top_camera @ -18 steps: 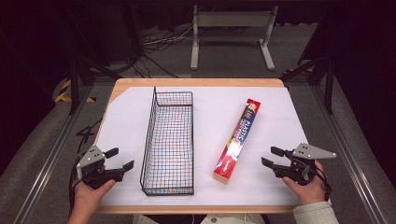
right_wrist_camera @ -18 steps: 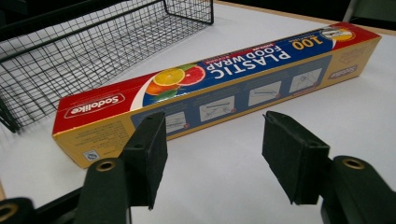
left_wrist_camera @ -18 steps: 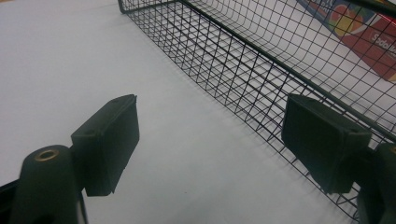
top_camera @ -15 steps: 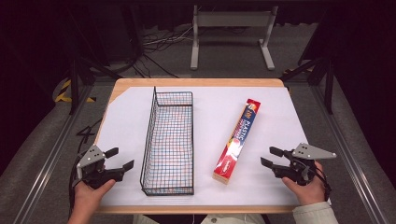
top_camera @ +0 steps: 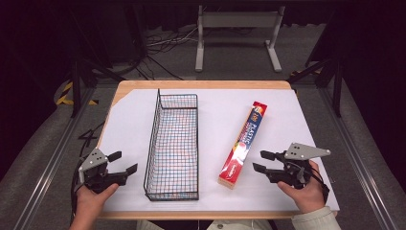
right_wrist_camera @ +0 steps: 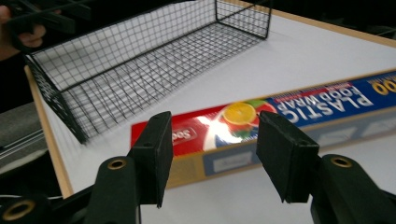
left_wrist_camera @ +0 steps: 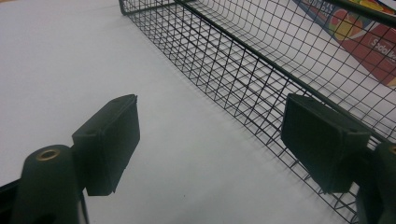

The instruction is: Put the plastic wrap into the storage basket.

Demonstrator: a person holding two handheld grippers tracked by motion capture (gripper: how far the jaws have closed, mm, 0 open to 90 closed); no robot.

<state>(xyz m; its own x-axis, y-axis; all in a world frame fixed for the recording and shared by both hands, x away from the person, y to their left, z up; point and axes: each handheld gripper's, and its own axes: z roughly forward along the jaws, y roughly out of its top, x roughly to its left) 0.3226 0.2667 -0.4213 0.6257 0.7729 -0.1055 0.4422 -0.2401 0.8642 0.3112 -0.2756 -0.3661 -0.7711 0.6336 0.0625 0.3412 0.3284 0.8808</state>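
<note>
A long black wire basket (top_camera: pixel 173 143) lies lengthwise on the white table cover, with nothing inside. To its right lies a red and blue plastic food wrap box (top_camera: pixel 244 143), its near end towards me. My left gripper (top_camera: pixel 121 163) rests open at the front left, just left of the basket (left_wrist_camera: pixel 261 70). My right gripper (top_camera: pixel 262 161) is open at the front right, pointing at the near end of the box (right_wrist_camera: pixel 261 121), a short way off. Nothing is between either pair of jaws.
The table cover (top_camera: pixel 129 124) overlies a wooden table (top_camera: pixel 201 85) whose edges show at the back and front. Beyond the table stand a metal frame (top_camera: pixel 237 33) and cables on a dark floor. Rails run along both sides.
My right gripper has crept slightly left towards the box's near end. The left gripper, basket and box have not moved.
</note>
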